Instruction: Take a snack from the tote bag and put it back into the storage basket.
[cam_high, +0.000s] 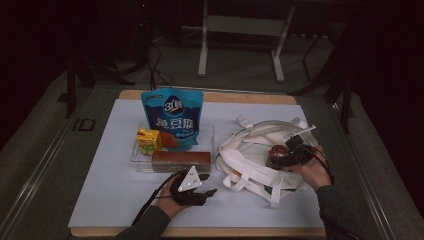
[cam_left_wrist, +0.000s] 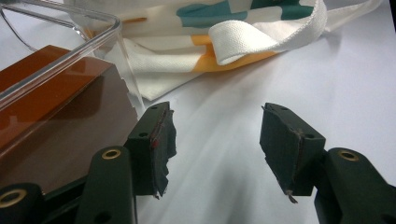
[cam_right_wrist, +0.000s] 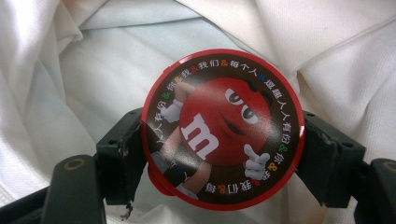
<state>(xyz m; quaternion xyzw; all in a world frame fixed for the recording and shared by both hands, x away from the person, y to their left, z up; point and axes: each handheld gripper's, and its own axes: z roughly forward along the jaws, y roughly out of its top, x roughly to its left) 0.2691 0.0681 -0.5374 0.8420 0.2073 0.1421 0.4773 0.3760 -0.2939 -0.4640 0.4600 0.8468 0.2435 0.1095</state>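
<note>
My right gripper is shut on a round red candy tub and holds it over the mouth of a white tote bag. In the right gripper view its jaws clamp both sides of the tub, whose lid shows a red cartoon character, with the bag's white cloth behind. My left gripper rests low on the white mat, open, with nothing between its fingers. It lies just in front of a brown box.
A clear plastic tray holds the brown box, a yellow carton and a tall blue snack pouch. The bag's patterned cloth and handle lie ahead of the left gripper. The white mat covers a wooden tabletop.
</note>
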